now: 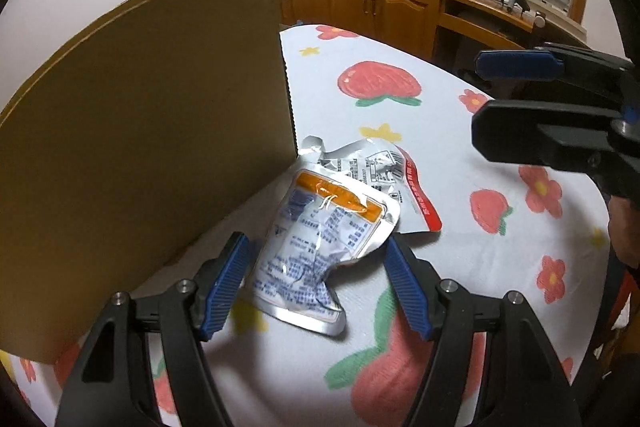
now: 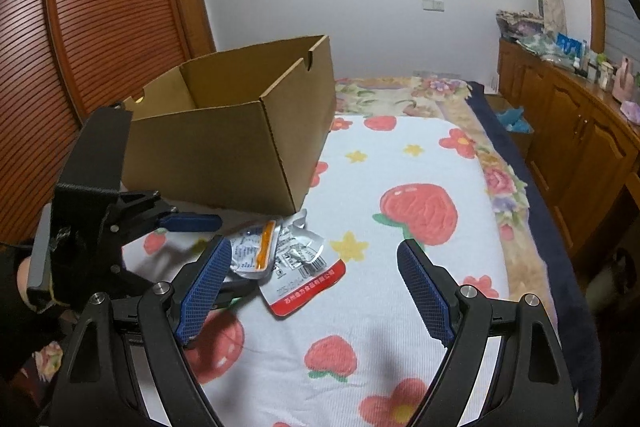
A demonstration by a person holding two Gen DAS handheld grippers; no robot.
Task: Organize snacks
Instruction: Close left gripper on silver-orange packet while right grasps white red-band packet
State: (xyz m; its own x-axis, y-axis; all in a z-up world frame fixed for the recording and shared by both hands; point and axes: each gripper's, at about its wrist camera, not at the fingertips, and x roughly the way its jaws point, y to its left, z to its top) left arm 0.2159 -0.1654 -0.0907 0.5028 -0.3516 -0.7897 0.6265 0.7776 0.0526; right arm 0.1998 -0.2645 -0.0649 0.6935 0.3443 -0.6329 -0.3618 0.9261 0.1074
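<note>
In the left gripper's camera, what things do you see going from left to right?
Cardboard box → orange-striped snack pouch → red-edged snack pouch → right gripper.

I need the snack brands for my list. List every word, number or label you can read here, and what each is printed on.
Silver foil pouch with red edge: white Chinese characters along the red strip and a date-like number beside it, both too blurred to quote.
Same pouch: barcode, digits unreadable.
Silver foil pouch with orange band: blue print, too small to read.
Brown cardboard box: no print visible.
Strawberry-patterned white blanket: no text.
</note>
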